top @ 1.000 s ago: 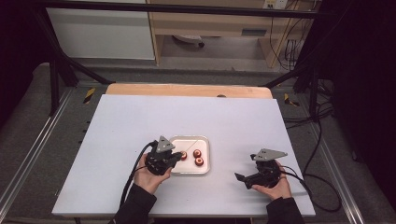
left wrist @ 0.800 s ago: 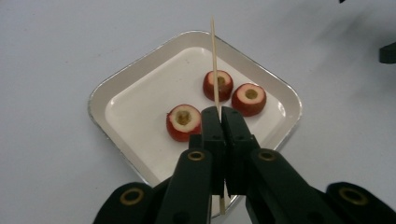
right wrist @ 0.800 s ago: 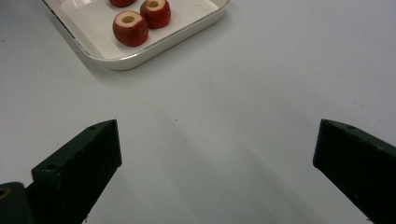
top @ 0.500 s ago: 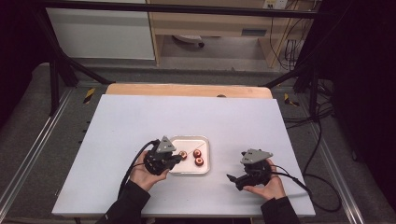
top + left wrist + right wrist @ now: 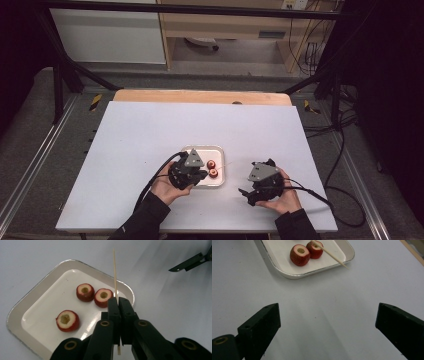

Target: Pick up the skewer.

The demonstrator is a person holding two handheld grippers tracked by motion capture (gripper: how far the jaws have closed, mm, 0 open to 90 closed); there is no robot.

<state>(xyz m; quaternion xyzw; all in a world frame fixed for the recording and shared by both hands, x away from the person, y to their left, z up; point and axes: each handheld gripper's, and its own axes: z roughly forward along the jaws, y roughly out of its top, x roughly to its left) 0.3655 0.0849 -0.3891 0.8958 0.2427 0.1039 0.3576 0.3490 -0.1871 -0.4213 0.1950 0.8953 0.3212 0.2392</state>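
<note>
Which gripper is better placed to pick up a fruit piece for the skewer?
Right. The right gripper is open near the tray, while the left gripper is shut on the skewer.

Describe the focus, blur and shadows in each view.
High view: dim, dark surroundings, white table evenly lit. Left gripper view: fruit slices and skewer sharp, tray glossy. Right gripper view: soft shadows on the table between the near jaws, whose edges are slightly soft.

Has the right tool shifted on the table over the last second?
Yes. In the high view the right tool has moved left, closer to the tray, which has stayed in place on the table.
</note>
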